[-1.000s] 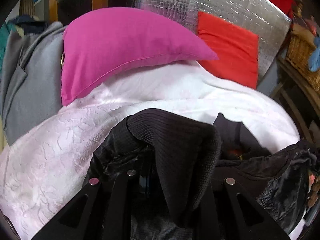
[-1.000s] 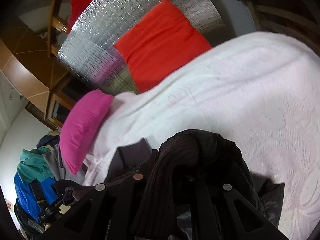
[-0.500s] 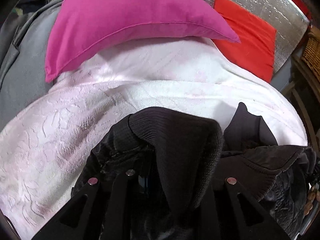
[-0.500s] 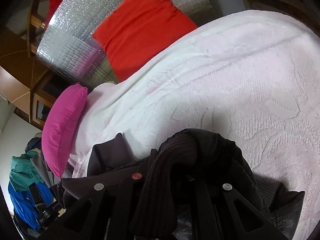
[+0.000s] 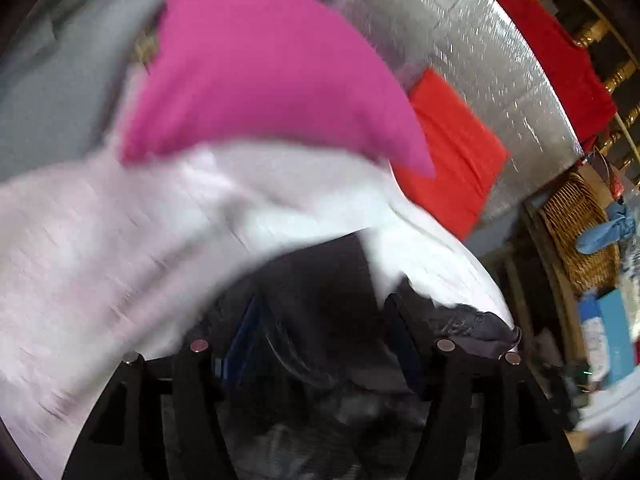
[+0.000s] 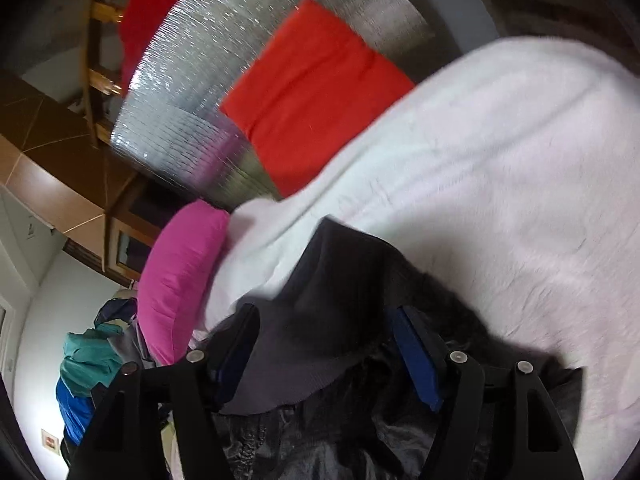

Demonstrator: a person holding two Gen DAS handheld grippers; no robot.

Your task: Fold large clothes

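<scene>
A black jacket with ribbed knit trim [image 5: 320,312] lies on the pale pink bedspread [image 5: 120,240]. In the left wrist view, my left gripper [image 5: 320,320] stands open over it, the cloth loose between the spread fingers; the view is motion-blurred. In the right wrist view, my right gripper [image 6: 326,332] is open too, its blue pads [image 6: 416,352] wide apart on either side of the jacket's dark knit hem [image 6: 320,320], which lies on the bedspread [image 6: 500,180].
A magenta pillow [image 5: 260,68] and a red cushion [image 5: 452,152] lean against a silver foil board [image 5: 480,40] at the bed's head. A grey garment [image 5: 48,80] lies left. A wicker basket [image 5: 576,220] and boxes stand right. A clothes pile [image 6: 88,368] sits beyond the bed.
Both grippers have opened and let go of the jacket's knit hem, which now lies on the bedspread. Both views have tilted up; the left hand is moving fast.
</scene>
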